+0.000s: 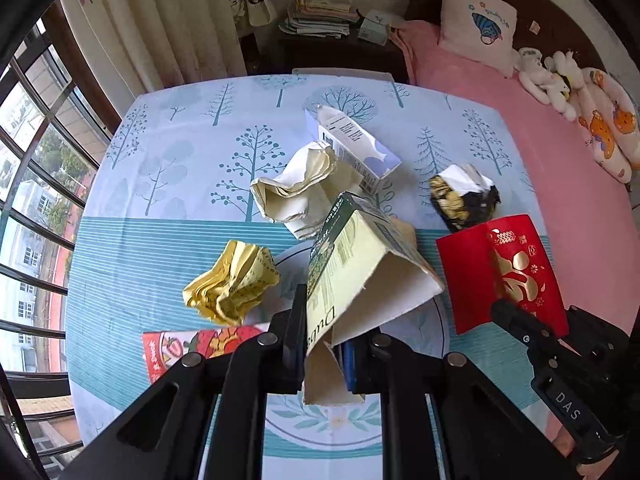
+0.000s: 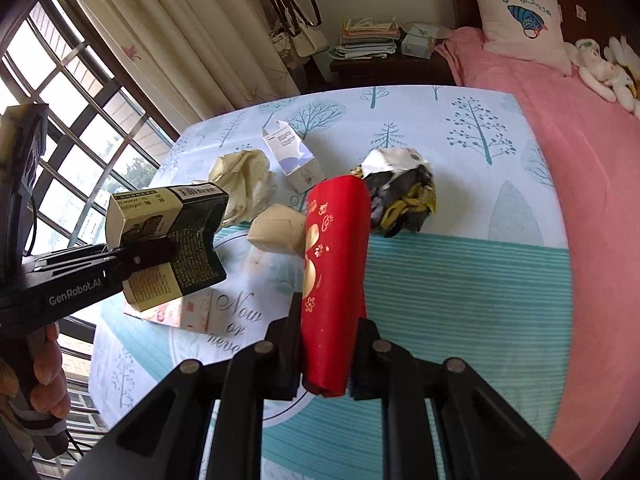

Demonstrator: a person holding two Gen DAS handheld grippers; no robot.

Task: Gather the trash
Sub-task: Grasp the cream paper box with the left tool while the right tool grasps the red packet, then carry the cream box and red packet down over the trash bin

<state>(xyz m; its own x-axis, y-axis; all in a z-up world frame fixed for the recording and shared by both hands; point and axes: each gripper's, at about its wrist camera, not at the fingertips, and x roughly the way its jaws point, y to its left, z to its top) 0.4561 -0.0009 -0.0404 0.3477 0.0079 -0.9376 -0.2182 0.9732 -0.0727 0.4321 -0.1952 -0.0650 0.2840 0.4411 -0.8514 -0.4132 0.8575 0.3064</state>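
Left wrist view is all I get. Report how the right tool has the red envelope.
Observer: The right tool is shut on the red envelope, pinching its near end. The envelope bows into a curl and juts forward.
Operator: Now tell me what hides behind my green box.
Observer: A small beige folded packet lies on the tablecloth. In the right wrist view the envelope's left edge partly covers it.
Operator: Check my own grip from outside.
Observer: The left tool clamps the green box across its middle, pressing its dark side inward.
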